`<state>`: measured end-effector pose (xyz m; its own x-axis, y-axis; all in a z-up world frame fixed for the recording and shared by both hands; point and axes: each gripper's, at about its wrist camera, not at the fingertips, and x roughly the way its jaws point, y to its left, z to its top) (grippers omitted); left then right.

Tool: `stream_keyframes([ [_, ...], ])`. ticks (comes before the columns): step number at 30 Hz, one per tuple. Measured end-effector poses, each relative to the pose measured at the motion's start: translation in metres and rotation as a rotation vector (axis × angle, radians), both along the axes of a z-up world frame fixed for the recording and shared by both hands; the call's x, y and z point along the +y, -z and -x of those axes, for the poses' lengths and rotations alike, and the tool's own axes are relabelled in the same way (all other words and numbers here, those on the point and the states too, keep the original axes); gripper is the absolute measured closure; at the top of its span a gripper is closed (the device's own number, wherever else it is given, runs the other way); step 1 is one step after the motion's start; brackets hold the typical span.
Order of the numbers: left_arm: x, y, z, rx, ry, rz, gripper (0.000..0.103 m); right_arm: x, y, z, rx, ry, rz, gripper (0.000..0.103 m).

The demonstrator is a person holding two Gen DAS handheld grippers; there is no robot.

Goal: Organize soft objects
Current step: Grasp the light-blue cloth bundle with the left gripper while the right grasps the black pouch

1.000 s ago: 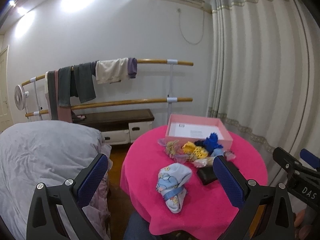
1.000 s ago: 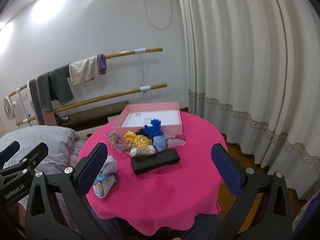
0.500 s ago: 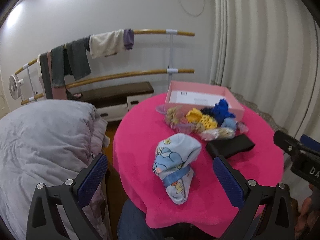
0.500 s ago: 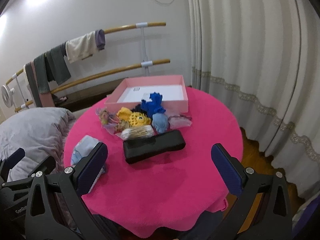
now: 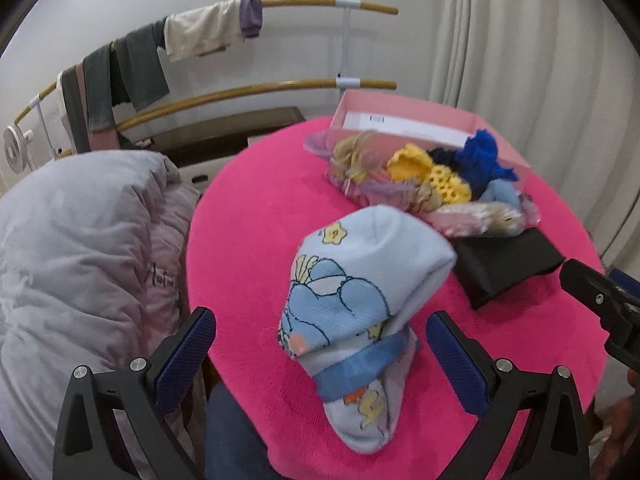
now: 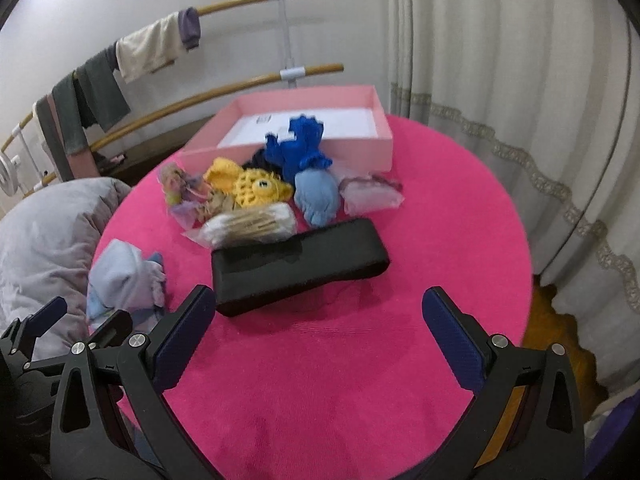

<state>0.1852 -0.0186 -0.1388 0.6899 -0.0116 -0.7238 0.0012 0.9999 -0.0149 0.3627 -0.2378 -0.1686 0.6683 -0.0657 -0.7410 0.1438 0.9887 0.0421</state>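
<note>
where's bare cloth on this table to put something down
The widest bare stretch of the pink tablecloth runs from the black case to the curtain-side edge, and along the near edge in front of the right gripper. Another lies left of the blue printed cloth. It is crowded between the case and the pink box, where the pile of small soft items sits.
</note>
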Motion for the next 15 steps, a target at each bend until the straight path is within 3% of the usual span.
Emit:
stream_keyframes([
  [8, 0.004, 0.029, -0.041, 0.042, 0.01, 0.052, 0.003, 0.005, 0.03, -0.028, 0.072, -0.02, -0.031, 0.0],
  [15, 0.004, 0.039, -0.056, 0.058, 0.072, 0.087, 0.033, 0.021, 0.046, -0.051, 0.103, -0.026, -0.07, 0.0],
])
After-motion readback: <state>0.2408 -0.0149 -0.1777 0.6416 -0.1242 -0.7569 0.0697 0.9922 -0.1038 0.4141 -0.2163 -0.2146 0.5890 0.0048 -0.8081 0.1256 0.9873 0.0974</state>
